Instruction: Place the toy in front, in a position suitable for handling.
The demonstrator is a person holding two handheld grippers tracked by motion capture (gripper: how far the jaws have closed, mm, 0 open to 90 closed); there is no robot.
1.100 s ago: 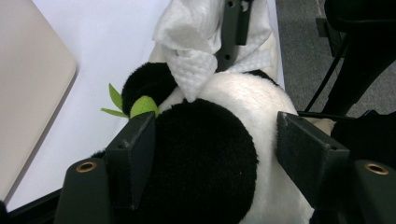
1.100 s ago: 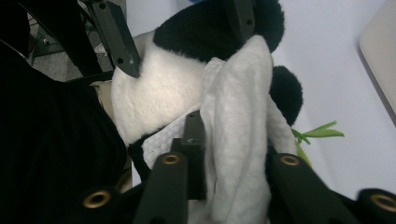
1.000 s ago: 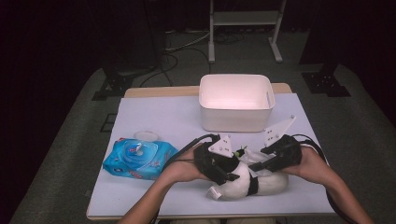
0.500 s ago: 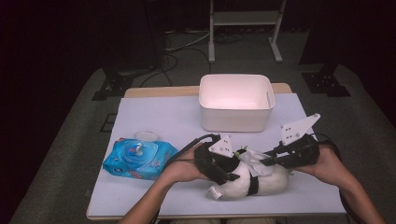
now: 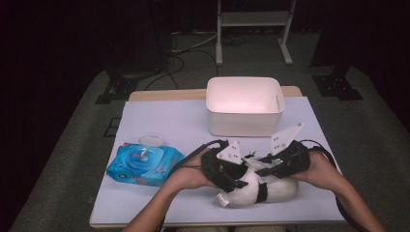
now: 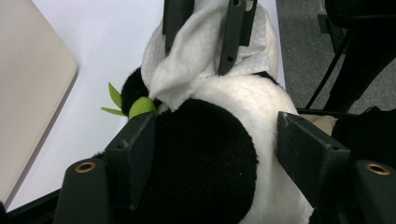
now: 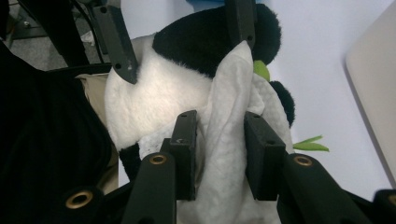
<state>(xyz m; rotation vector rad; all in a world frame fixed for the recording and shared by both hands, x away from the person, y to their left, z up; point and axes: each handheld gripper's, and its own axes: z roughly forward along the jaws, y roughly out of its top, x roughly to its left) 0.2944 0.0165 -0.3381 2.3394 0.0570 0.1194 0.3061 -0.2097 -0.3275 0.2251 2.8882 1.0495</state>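
A black-and-white panda plush (image 5: 270, 189) lies on its side near the table's front edge. My left gripper (image 5: 240, 180) grips its black part from the left; in the left gripper view its jaws (image 6: 215, 123) straddle the fur (image 6: 201, 158). My right gripper (image 5: 261, 170) comes in from the right and holds a crumpled white wipe (image 7: 229, 140) against the plush's white belly (image 7: 154, 98). Its jaws (image 7: 220, 119) have just been opening, with the wipe still bunched between them. The wipe (image 6: 187, 60) drapes over the plush beside a green leaf (image 6: 140, 106).
A white bin (image 5: 244, 123) stands at the back centre of the white mat (image 5: 169, 121). A blue pack of wipes (image 5: 142, 164) lies at the left with a small round clear lid (image 5: 151, 140) behind it. Beyond the table are dark floor and stand legs.
The right gripper swung out to the right half a second ago and has come back left onto the plush. The left gripper and the plush have stayed put.
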